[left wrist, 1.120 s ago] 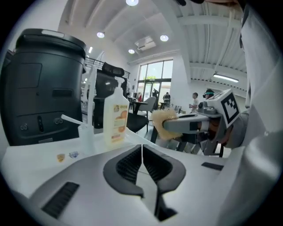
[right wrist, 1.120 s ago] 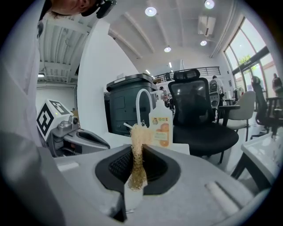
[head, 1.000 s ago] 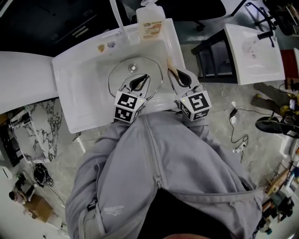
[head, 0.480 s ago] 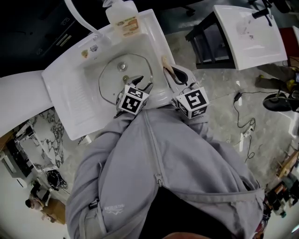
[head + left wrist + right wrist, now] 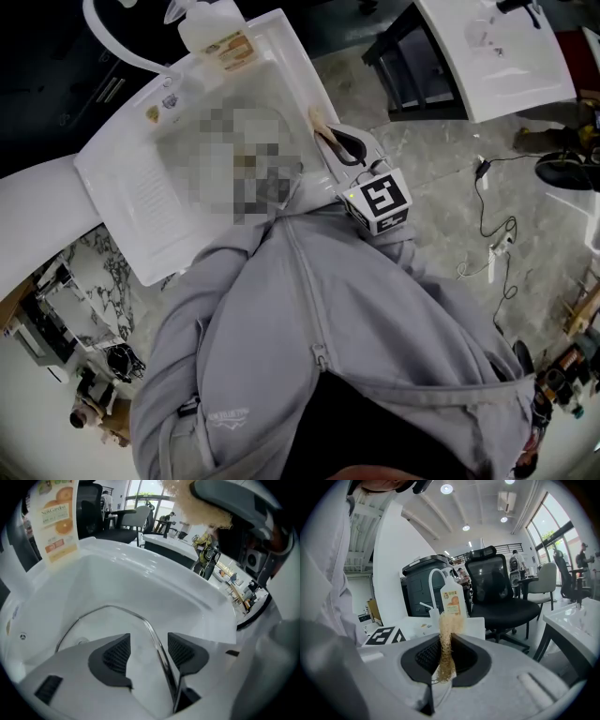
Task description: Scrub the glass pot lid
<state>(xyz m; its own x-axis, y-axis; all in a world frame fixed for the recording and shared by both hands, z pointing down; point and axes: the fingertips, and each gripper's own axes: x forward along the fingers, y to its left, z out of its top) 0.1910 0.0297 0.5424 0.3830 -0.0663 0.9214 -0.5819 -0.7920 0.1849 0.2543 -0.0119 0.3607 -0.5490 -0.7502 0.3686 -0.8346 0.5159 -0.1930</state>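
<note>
We see a white rectangular sink basin (image 5: 122,187) with the round glass pot lid with a metal rim (image 5: 103,625) lying inside it. A clear plastic soap bottle with an orange label (image 5: 54,517) stands at the basin's back edge. Our left gripper (image 5: 150,652) points down over the lid. Its jaws have just been opening and stand apart, with the lid's rim running between the pads, unpressed. Our right gripper (image 5: 445,658), at the basin's right edge, is clamped on a tan fibrous scrubber strip (image 5: 449,625).
</note>
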